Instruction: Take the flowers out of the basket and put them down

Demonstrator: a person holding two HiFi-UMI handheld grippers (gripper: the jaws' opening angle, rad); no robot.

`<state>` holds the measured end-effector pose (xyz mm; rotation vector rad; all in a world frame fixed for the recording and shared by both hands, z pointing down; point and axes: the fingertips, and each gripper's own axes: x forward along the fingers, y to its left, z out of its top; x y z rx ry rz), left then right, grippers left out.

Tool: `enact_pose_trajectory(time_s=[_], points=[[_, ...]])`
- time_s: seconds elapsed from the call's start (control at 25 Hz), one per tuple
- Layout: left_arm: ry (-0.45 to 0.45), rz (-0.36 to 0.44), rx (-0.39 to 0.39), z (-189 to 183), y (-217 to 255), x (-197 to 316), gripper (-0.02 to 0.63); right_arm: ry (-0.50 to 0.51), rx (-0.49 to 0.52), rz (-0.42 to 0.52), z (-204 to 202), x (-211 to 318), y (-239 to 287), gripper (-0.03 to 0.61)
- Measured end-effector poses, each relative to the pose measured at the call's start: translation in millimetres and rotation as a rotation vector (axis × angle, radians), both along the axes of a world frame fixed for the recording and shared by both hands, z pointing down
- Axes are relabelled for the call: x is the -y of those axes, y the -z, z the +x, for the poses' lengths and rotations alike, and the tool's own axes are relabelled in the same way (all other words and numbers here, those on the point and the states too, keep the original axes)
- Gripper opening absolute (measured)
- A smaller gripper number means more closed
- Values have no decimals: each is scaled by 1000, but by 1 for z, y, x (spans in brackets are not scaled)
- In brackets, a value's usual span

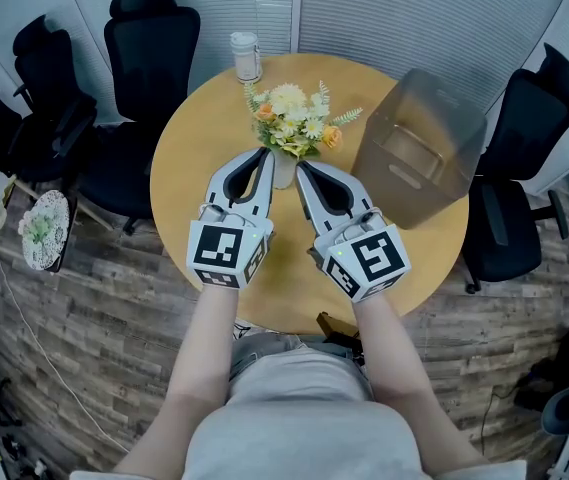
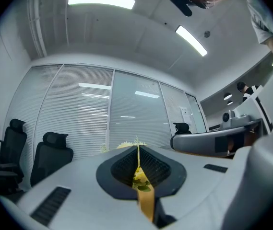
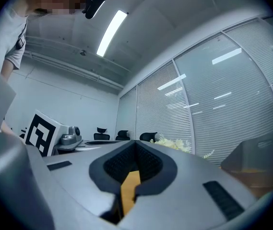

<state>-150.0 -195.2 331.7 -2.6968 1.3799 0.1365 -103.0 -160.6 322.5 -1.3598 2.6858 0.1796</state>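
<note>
Head view: left gripper (image 1: 264, 153), right gripper (image 1: 300, 166), both closed, flank flowers (image 1: 294, 120); stems partly hidden.

flowers (image 1: 294, 118): cream and orange bunch, upright, outside basket | basket (image 1: 419, 148): translucent grey, just right of flowers

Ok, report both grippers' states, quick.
Left gripper: closed, nothing gripped, tip at the base of the flowers.
Right gripper: closed, nothing gripped, tip at the same base.
</note>
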Motion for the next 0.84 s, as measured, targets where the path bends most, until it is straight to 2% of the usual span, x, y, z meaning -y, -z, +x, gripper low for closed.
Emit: enact_pose_trajectory(time_s=[0.84], points=[[-30, 30, 10, 18, 4, 4, 3, -51, -4, -1, 13, 10, 3, 23]])
